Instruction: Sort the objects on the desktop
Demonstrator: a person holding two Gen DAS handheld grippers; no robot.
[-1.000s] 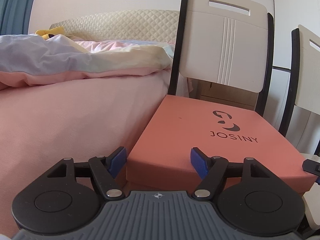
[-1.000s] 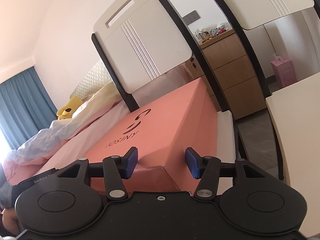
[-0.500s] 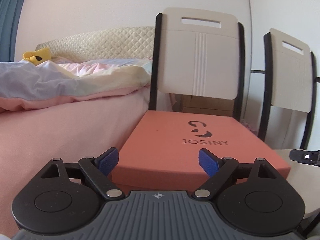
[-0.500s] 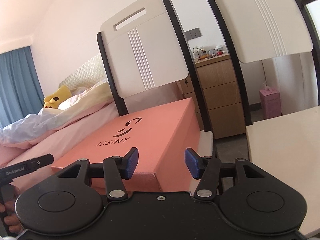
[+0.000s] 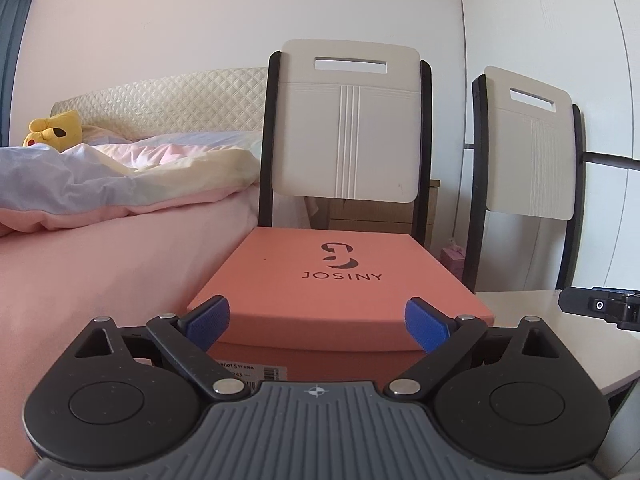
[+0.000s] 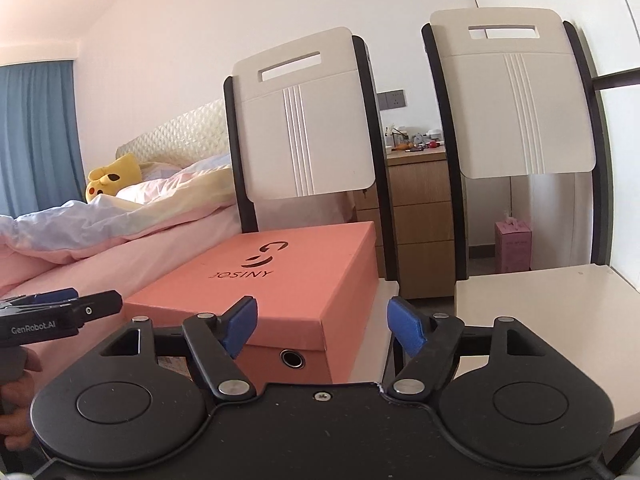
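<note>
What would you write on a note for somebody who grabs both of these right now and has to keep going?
Left hand-held gripper: open, empty, facing the short end of the salmon-pink cardboard box printed JOSINY, not touching it.
Right hand-held gripper: open, empty, facing the box's near corner.
The box sits closed on the seat of the left cream chair with black frame, beside the pink bed. The right cream chair has a bare seat.
Done: nothing visibly sorted yet.
Left: probably take hold of the box, lid still on; no other items to sort are in view.
</note>
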